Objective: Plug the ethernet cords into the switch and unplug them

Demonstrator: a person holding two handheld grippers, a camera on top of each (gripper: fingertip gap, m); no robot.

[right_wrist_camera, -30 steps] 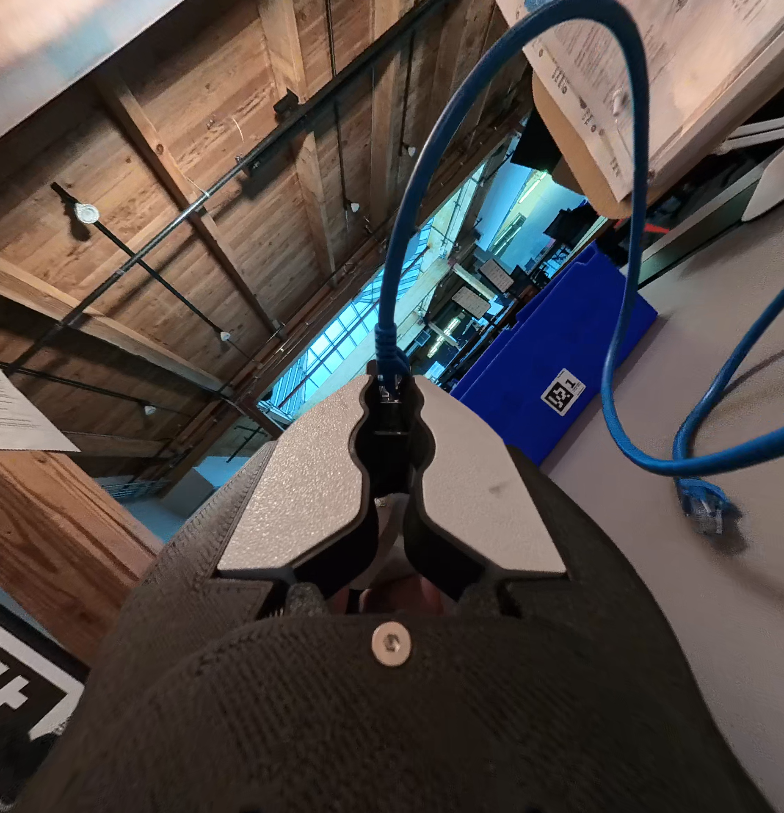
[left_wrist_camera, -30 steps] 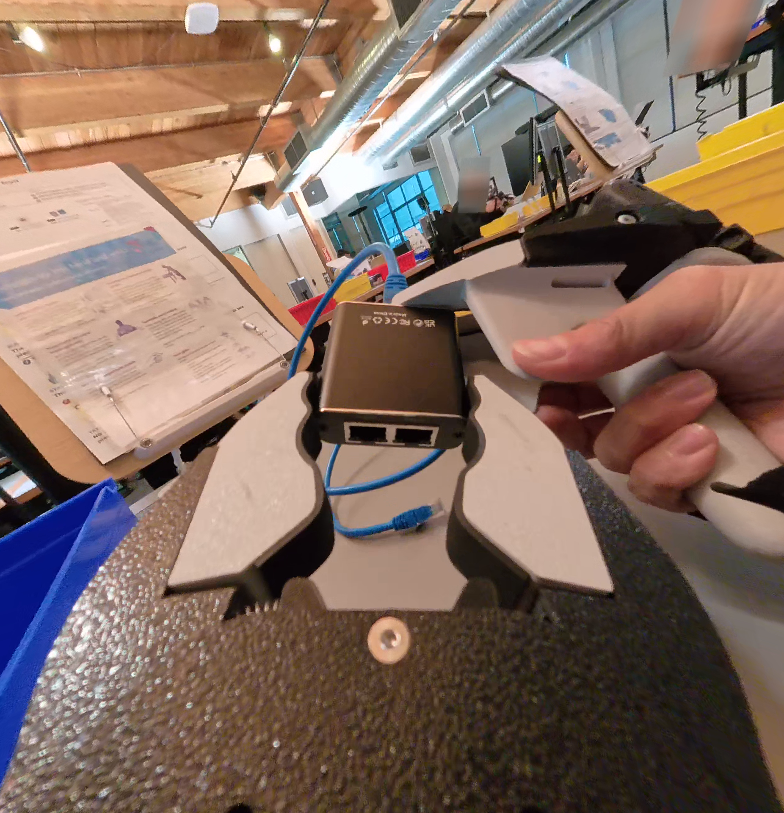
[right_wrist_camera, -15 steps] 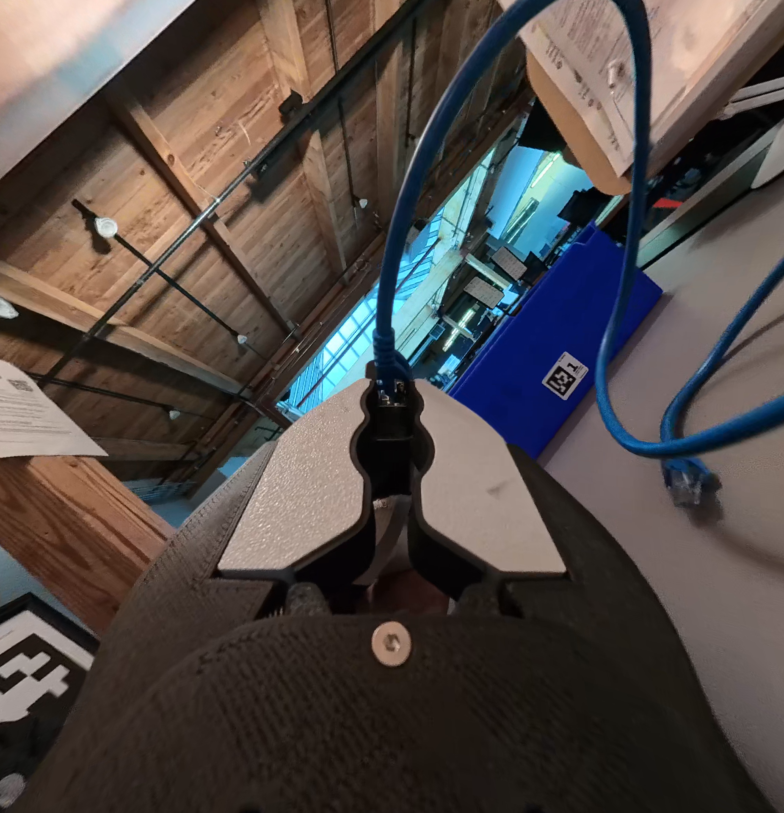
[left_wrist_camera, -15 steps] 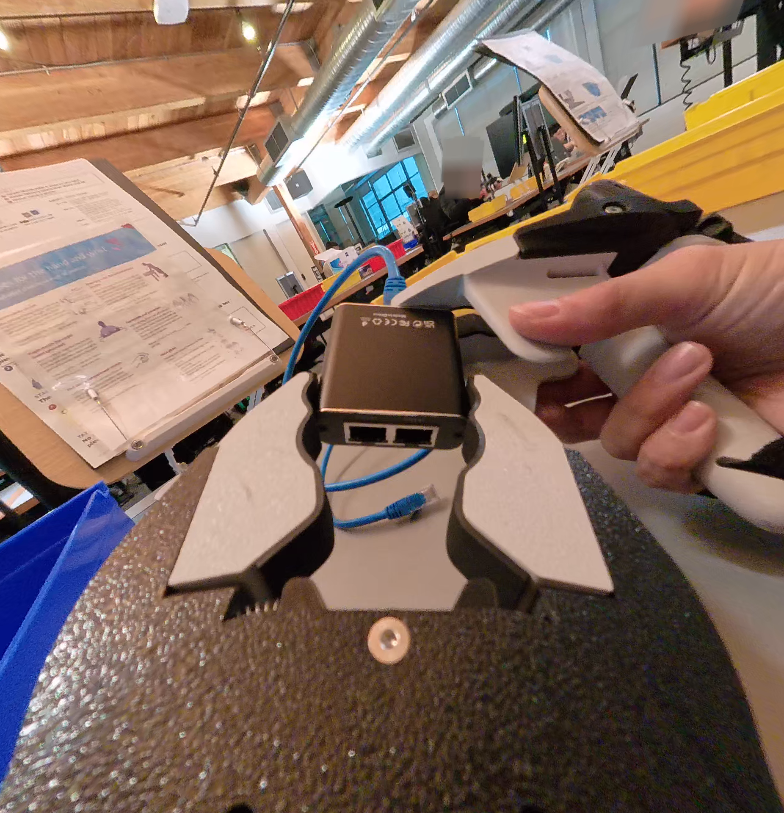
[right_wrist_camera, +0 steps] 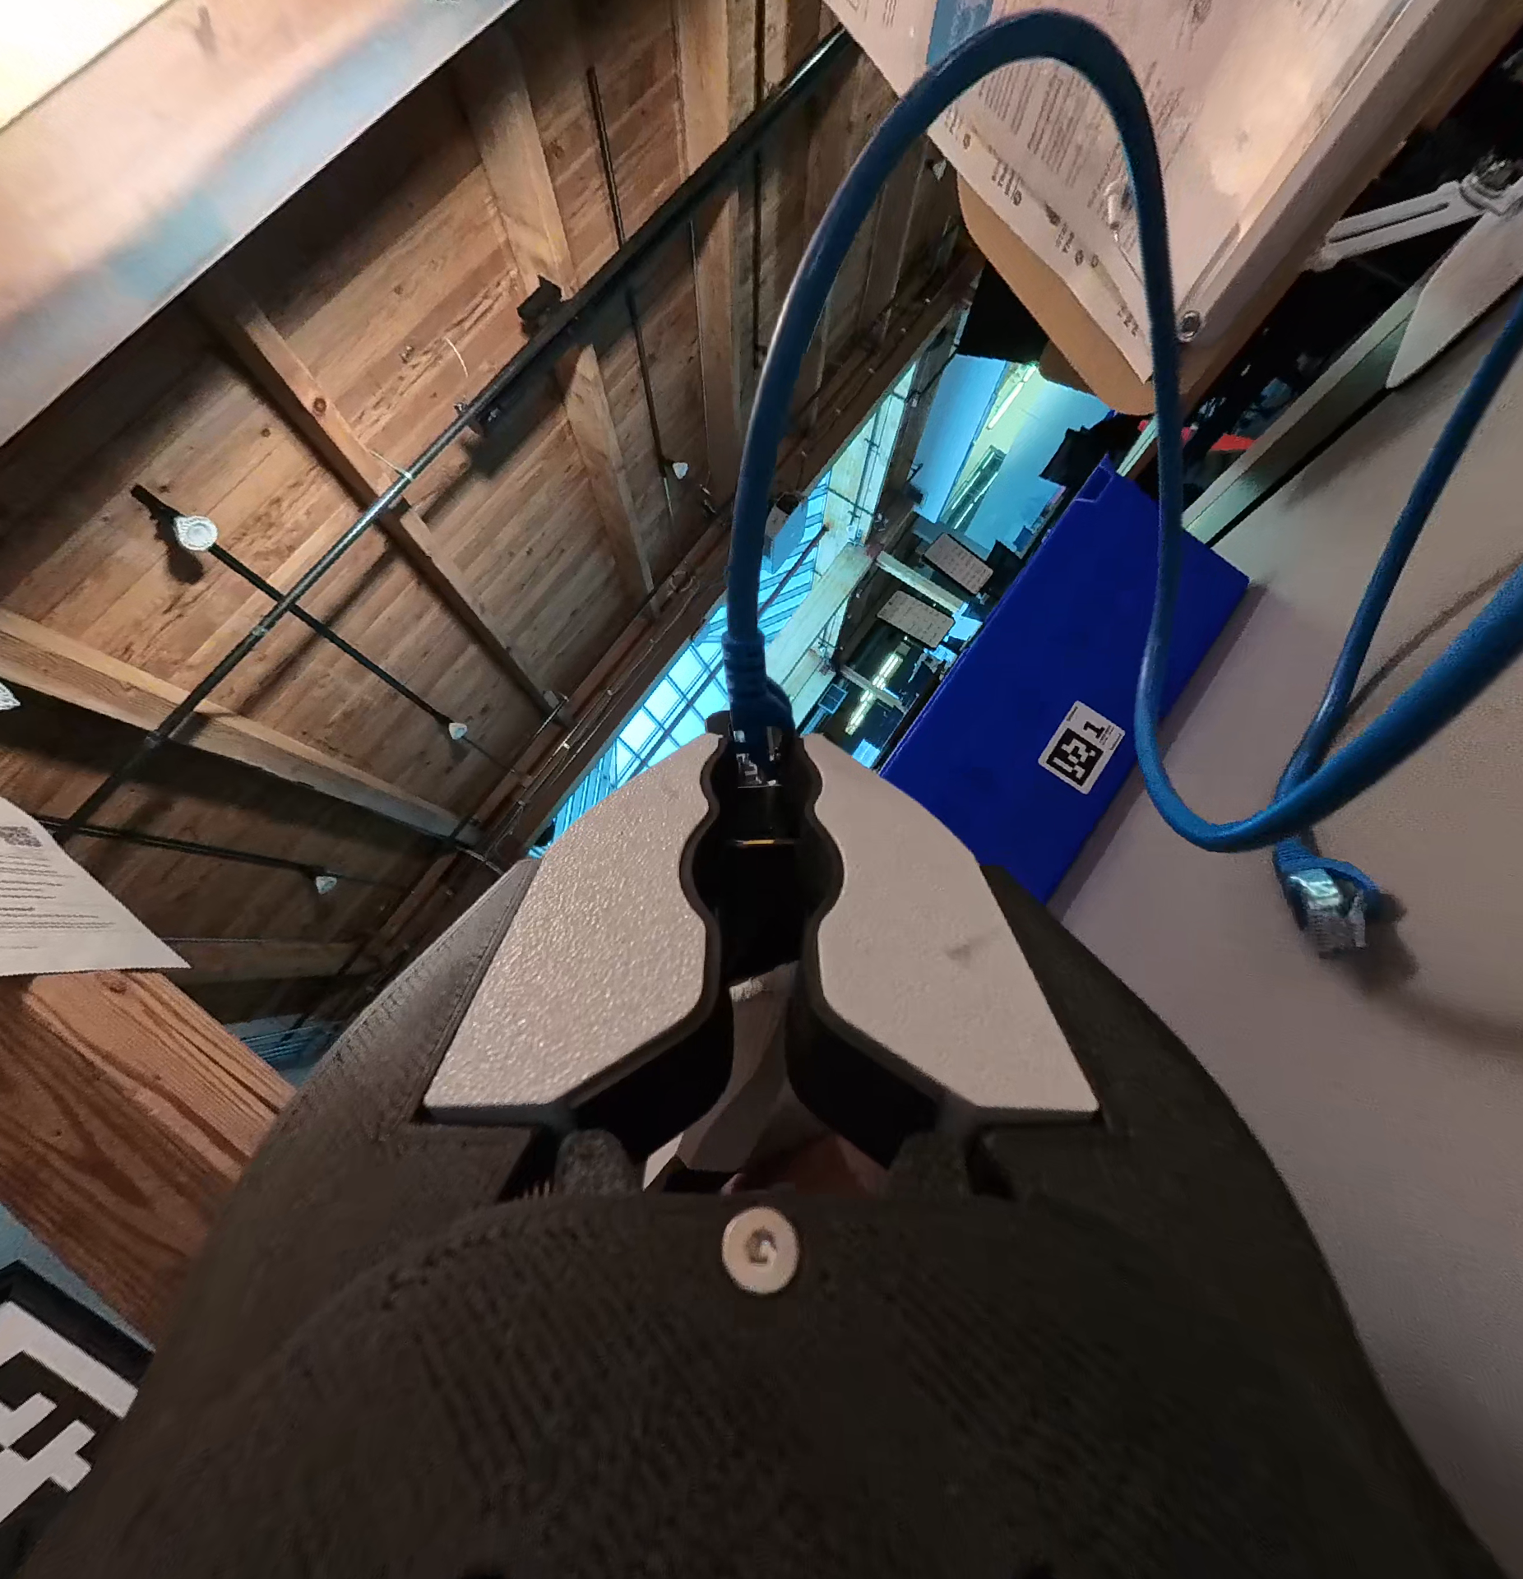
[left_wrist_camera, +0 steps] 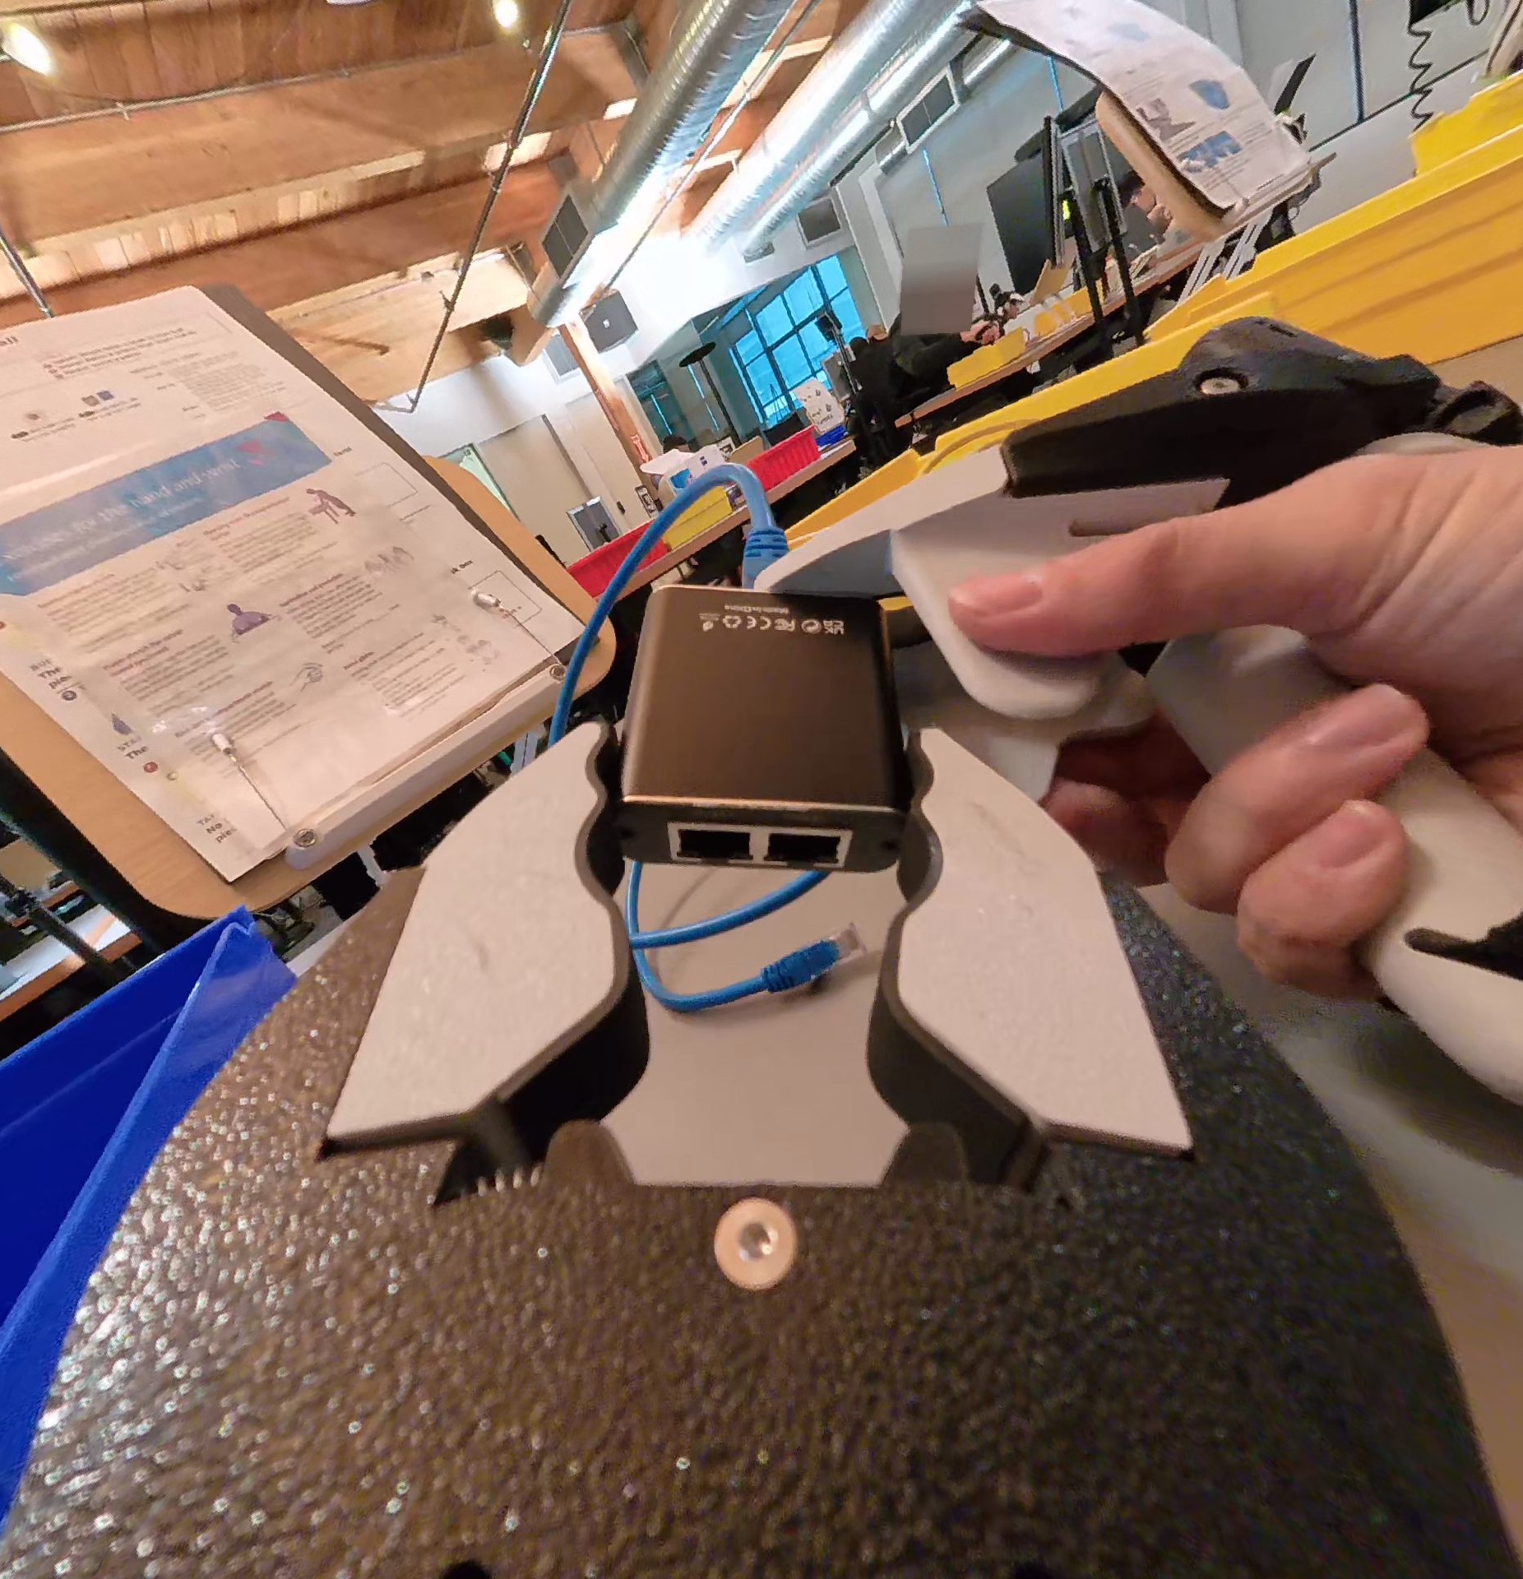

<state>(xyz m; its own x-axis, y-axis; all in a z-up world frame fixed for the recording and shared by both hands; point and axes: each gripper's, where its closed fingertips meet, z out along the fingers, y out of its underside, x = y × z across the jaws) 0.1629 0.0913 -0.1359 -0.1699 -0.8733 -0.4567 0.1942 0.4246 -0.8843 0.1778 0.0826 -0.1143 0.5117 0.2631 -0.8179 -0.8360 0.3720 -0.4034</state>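
Note:
In the left wrist view my left gripper (left_wrist_camera: 762, 756) is shut on the sides of a small black switch (left_wrist_camera: 762, 701) and holds it above the table. Two empty ports (left_wrist_camera: 758, 846) face the camera. My right gripper (right_wrist_camera: 756, 760) is shut on the plug (right_wrist_camera: 754, 743) of a blue ethernet cord (right_wrist_camera: 861, 214). In the left wrist view that plug (left_wrist_camera: 762, 542) sits just behind the switch's far end, which hides whether it is inserted. The right gripper's fingers (left_wrist_camera: 835, 560) reach in from the right, held by a hand (left_wrist_camera: 1305, 649). The cord's other plug (left_wrist_camera: 814, 961) lies loose on the table; it also shows in the right wrist view (right_wrist_camera: 1326, 901).
A blue bin (left_wrist_camera: 83, 1136) stands at the left; the right wrist view shows it with a tag (right_wrist_camera: 1074, 683). A tilted board with a printed sheet (left_wrist_camera: 228, 581) stands behind it. Yellow bins (left_wrist_camera: 1339, 256) line the far right. The grey table (right_wrist_camera: 1382, 1153) lies below.
Both grips are unchanged. The right gripper and its hand have shifted slightly up and left in the left wrist view. Both views have tilted a little.

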